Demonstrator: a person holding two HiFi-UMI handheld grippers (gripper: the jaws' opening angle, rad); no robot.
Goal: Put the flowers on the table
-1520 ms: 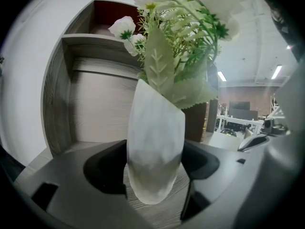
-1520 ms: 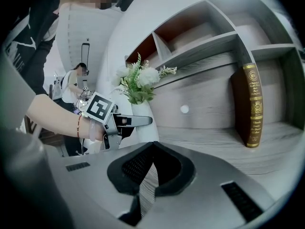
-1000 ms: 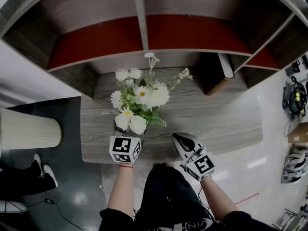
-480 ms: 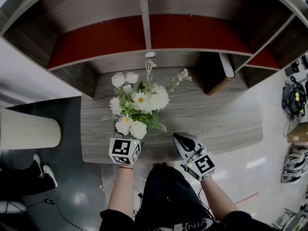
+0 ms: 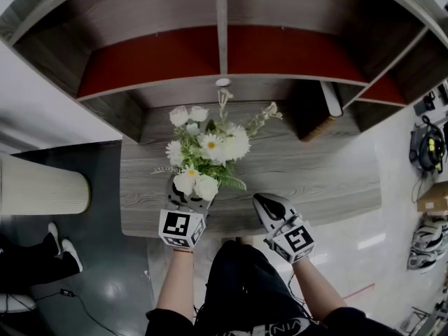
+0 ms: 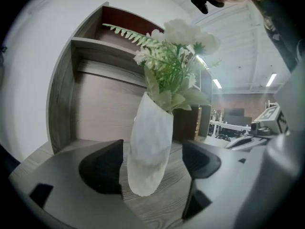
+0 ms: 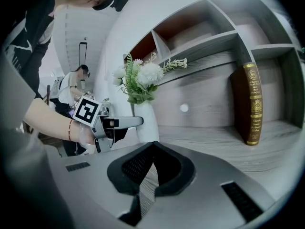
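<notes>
As left claw opens, vase stands between — ungripped.

The left tongs have just been opening: their jaws now stand clear of the white vase between them, and they sit slightly further back from the flowers.

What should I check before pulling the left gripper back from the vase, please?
1. Vase standing on the table: ok.
2. Left gripper released: ok. Its jaws have just been opening, and the vase sits between them with both pads apart from it.
3. Flowers in the vase: ok.
4. Right gripper apart from the vase: ok, shut and empty.
5. Vase steady without support: cannot tell.
</notes>
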